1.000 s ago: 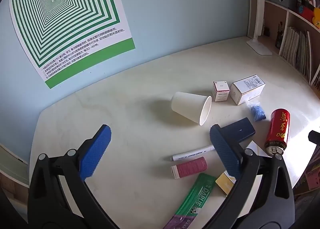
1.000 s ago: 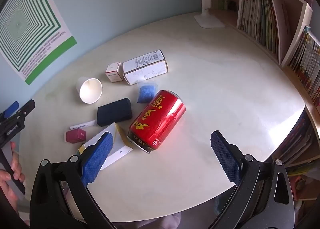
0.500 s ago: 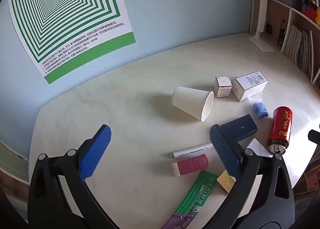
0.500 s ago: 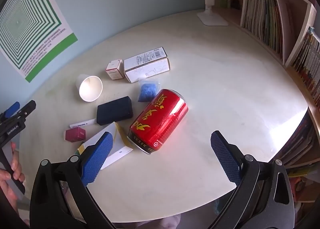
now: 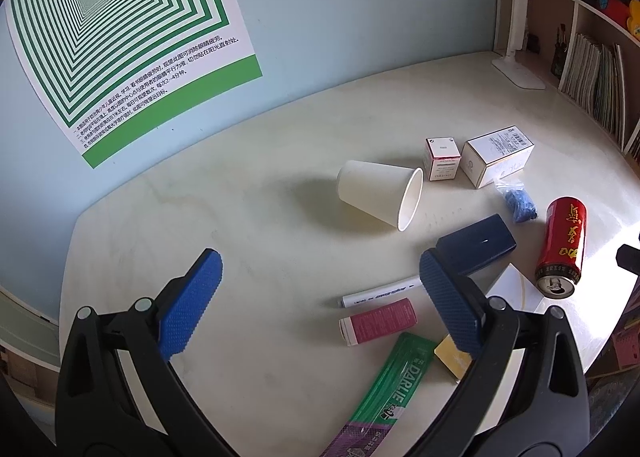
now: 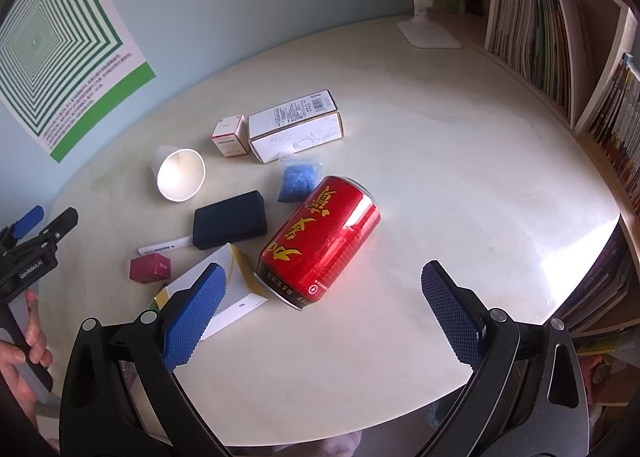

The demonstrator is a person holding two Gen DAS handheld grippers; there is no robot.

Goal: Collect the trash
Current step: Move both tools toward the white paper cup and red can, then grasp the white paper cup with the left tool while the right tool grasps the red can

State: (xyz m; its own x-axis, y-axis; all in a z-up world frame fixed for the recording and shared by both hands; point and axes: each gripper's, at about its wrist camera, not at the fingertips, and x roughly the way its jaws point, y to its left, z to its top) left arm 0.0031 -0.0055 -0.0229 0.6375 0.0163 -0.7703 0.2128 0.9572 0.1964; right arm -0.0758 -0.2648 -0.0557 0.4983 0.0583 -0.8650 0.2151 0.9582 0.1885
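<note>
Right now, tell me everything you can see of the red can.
The red can is shiny metal with gold Chinese characters and a black band near its end. It lies on its side on the table, its opened top toward the cameras. Neither gripper touches it; it seems to touch the white and yellow box.

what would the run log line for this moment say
phase: approach | left gripper: open, empty | right gripper: open, empty, over red drink can lying on its side | white paper cup: tipped over | nothing collected

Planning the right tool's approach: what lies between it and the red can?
Only bare white table lies between the right tool and red can, in the right wrist view.
</note>
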